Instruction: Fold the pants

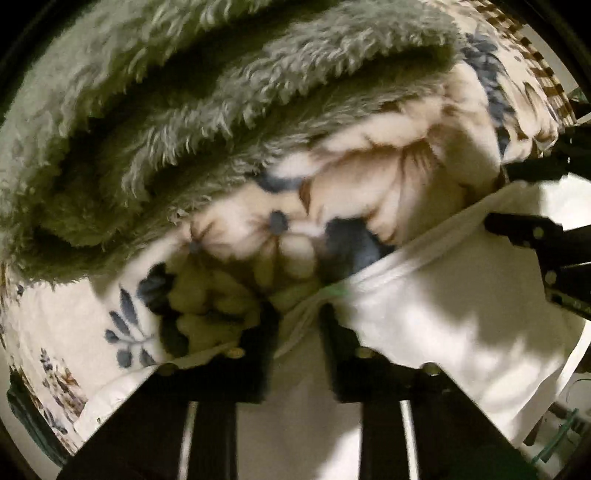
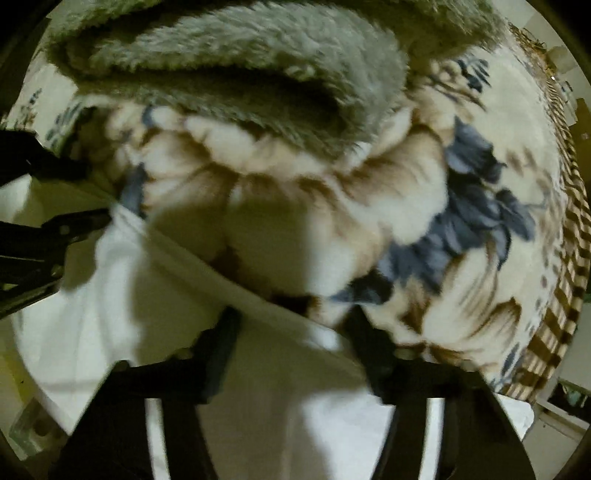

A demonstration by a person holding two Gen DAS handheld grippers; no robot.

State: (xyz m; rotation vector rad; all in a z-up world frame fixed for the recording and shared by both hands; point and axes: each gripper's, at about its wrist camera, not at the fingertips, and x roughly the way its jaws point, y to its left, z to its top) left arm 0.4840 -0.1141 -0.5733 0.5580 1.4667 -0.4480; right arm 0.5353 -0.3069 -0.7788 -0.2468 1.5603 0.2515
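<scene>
- I see one pair of white pants [image 1: 424,295] on one floral blanket [image 1: 388,173], beside one grey fleece [image 1: 184,110].
- My left gripper [image 1: 299,314], angled low, has its fingers parted around the pants' edge.
- My right gripper [image 2: 291,325] likewise straddles the hem, fingers apart.

I am in a home, most likely a bedroom, working on top of a bed or a similar soft surface. Under my grippers lies a plush fleece blanket [image 2: 461,206] printed with large blue and brown flowers on cream and edged with a brown checked border [image 2: 569,258], and a shaggy grey-green throw [image 1: 184,110] is bunched in thick folds across its far side. The light is dim and warm with hard shadows, like indoor lamp light, and past the blanket's edge only a sliver of pale wall [image 1: 532,33] shows.
</scene>
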